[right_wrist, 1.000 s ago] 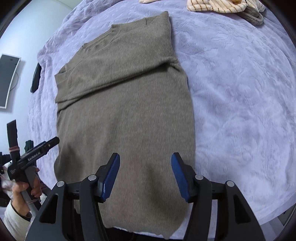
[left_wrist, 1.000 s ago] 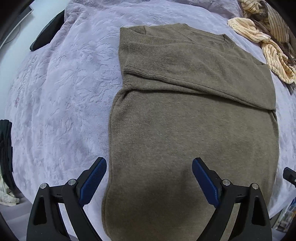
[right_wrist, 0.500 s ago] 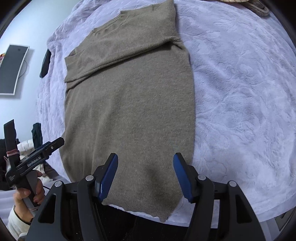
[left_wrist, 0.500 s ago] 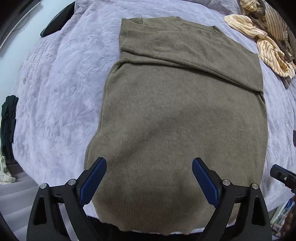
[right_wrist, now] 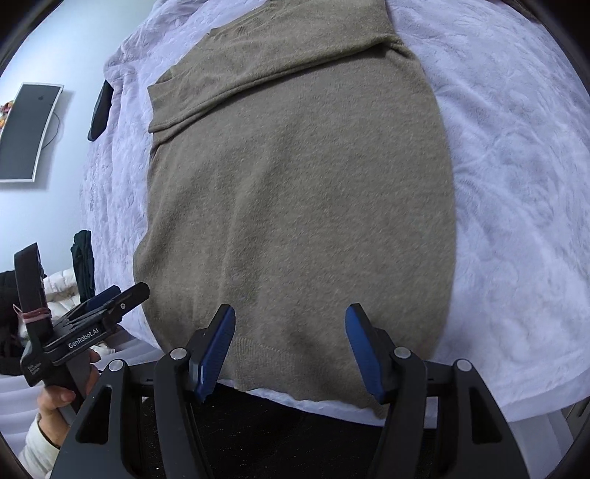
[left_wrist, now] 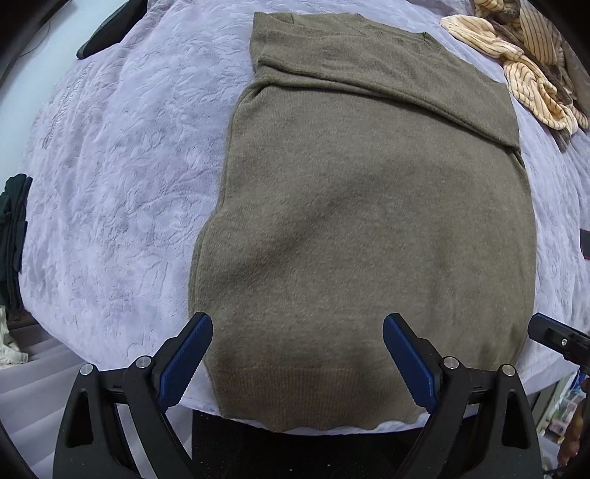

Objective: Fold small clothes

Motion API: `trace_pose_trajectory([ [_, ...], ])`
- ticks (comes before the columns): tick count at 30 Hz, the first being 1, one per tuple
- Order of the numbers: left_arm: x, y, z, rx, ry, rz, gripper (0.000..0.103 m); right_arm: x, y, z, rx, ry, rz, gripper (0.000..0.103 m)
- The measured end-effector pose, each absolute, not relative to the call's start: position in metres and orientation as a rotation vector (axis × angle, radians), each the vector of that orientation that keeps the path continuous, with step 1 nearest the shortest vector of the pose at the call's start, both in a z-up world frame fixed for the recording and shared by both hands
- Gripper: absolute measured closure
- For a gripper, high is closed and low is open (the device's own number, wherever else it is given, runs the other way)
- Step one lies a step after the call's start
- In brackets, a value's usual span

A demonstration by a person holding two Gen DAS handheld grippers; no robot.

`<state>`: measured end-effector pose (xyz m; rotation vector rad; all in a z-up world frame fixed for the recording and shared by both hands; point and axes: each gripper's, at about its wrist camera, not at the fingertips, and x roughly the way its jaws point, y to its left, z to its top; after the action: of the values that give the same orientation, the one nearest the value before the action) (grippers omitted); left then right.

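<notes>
An olive-brown knit sweater [left_wrist: 368,221] lies flat on a lavender quilted bed cover [left_wrist: 110,184], with its sleeves folded across the chest at the far end. Its ribbed hem hangs at the near edge of the bed. My left gripper [left_wrist: 297,353] is open and empty, hovering just above the hem near its left corner. My right gripper [right_wrist: 289,344] is open and empty above the hem, toward its right side. The sweater [right_wrist: 295,202] fills the right wrist view. The left gripper [right_wrist: 107,306] shows there at the left, held in a hand.
A pile of striped cream and brown clothes [left_wrist: 534,66] lies at the far right of the bed. A dark flat object [left_wrist: 107,33] lies at the far left edge. Dark clothes [right_wrist: 83,258] hang left of the bed. A monitor [right_wrist: 25,129] is on the wall.
Both grippers have pulled back toward the near edge of the bed, so the sweater's hem has come into view beneath them. Both have stayed open.
</notes>
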<state>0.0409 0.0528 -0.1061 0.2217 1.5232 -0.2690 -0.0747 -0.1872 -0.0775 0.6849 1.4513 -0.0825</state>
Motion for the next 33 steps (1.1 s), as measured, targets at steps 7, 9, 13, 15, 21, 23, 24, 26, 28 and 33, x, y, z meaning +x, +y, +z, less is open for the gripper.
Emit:
trace_pose_trajectory([
  [7, 0.031, 0.088, -0.123, 0.213, 1.547, -0.299, 0.009, -0.096, -0.159, -0.084, 0.701, 1.462, -0.152, 0.037],
  [9, 0.028, 0.098, -0.125, 0.191, 1.546, -0.322, 0.009, -0.105, -0.154, -0.086, 0.720, 1.462, -0.172, 0.037],
  [13, 0.023, 0.127, -0.133, 0.080, 1.592, -0.358, 0.009, -0.124, -0.149, -0.088, 0.754, 1.453, -0.211, 0.037],
  [15, 0.021, 0.138, -0.139, 0.066, 1.613, -0.370, 0.009, -0.132, -0.148, -0.090, 0.769, 1.448, -0.227, 0.037],
  [21, 0.011, 0.152, -0.152, 0.013, 1.671, -0.476, 0.009, -0.157, -0.151, -0.092, 0.814, 1.425, -0.287, 0.037],
  [23, 0.010, 0.151, -0.157, 0.001, 1.677, -0.499, 0.009, -0.164, -0.154, -0.093, 0.831, 1.421, -0.306, 0.037],
  [24, 0.010, 0.150, -0.157, 0.005, 1.673, -0.503, 0.009, -0.166, -0.156, -0.094, 0.837, 1.420, -0.314, 0.037],
  [26, 0.013, 0.145, -0.160, 0.002, 1.663, -0.512, 0.009, -0.173, -0.160, -0.096, 0.846, 1.417, -0.337, 0.037],
  [28, 0.017, 0.141, -0.161, -0.014, 1.657, -0.526, 0.009, -0.178, -0.167, -0.098, 0.864, 1.405, -0.354, 0.037],
  [33, 0.030, 0.135, -0.161, -0.043, 1.660, -0.540, 0.009, -0.182, -0.191, -0.107, 0.936, 1.374, -0.407, 0.037],
])
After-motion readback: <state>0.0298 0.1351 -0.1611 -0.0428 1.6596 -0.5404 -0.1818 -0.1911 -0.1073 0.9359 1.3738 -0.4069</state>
